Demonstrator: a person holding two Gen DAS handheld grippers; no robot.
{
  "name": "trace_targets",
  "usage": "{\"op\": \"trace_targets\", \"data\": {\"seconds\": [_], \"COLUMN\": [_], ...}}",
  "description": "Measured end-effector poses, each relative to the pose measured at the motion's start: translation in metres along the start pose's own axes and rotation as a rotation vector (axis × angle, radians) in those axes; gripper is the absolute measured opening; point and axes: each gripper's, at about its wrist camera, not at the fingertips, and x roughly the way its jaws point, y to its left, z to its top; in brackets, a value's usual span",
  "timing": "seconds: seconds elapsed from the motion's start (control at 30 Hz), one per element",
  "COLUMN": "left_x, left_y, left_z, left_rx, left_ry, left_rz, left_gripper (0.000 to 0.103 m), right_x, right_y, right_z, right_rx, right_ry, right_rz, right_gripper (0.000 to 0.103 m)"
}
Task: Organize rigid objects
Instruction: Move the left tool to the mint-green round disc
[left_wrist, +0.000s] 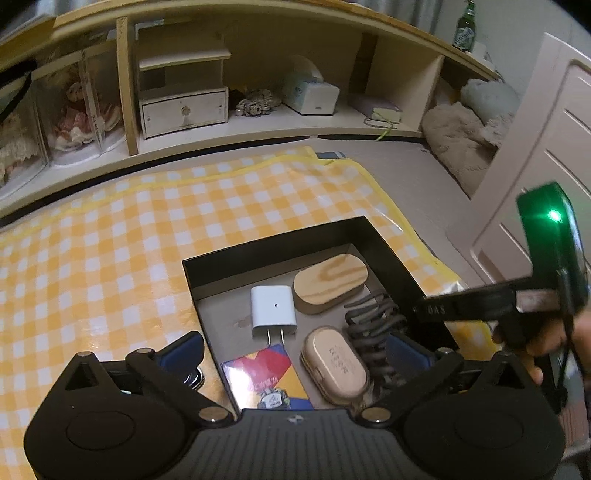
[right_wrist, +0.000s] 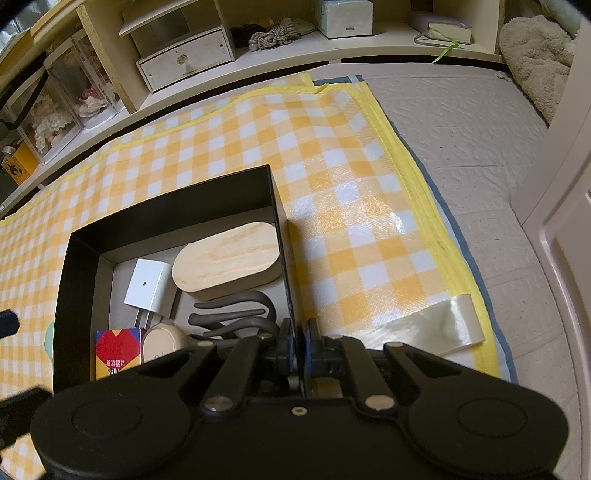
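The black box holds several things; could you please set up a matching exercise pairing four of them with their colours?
Things:
1. charger
2. oval block
3. hair clip
4. card pack

Colours:
A. dark brown
B. white
C. red, blue and yellow
D. pale wood

Pairs: 1-B, 2-D, 3-A, 4-C. All lie in the black box.

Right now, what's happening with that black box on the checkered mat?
A person is sorting small things into the black box. The right gripper is shut on the box's right wall. The left gripper hangs open above the box. Inside lie a white charger, a wooden oval block, a tan case, a colourful card box and a dark claw clip.
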Motion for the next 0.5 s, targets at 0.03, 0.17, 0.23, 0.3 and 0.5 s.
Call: {"op": "trace_targets", "data": {"seconds": [0.03,0.17,0.23,0.3,0.5], "left_x": [-0.003,-0.012,-0.016,-0.02,-0.029], "left_y": [0.0,-0.001,-0.002,-0.001,0.002], "left_z": [-0.002,-0.007,-0.01,-0.012,-0.019], "left_rx": [0.004,0.02,0.034,0.042,0.058], "left_ry": [0.001,-0.001,-0.002,-0.004,-0.011], "left_rz": [-0.002,-0.014,-0.018,-0.021,-0.015], "left_gripper": [0.103,0.103,0.103,0.103,0.103], "right_x": [0.0,0.0,0.0,0.0,0.0], "right_y": [0.0,0.0,0.001,0.001,0.001], "right_z": [0.0,0.0,0.0,0.0,0.0], "right_rx": [0.0,-0.001,-0.002,-0.003,-0.011], "right_ry": [0.0,-0.001,-0.002,-0.003,-0.006], "right_rz": [-0.001,-0.002,-0.002,-0.004,-0.009], "right_gripper": [0.006,0.006,0.006,0.006,0.006]}}
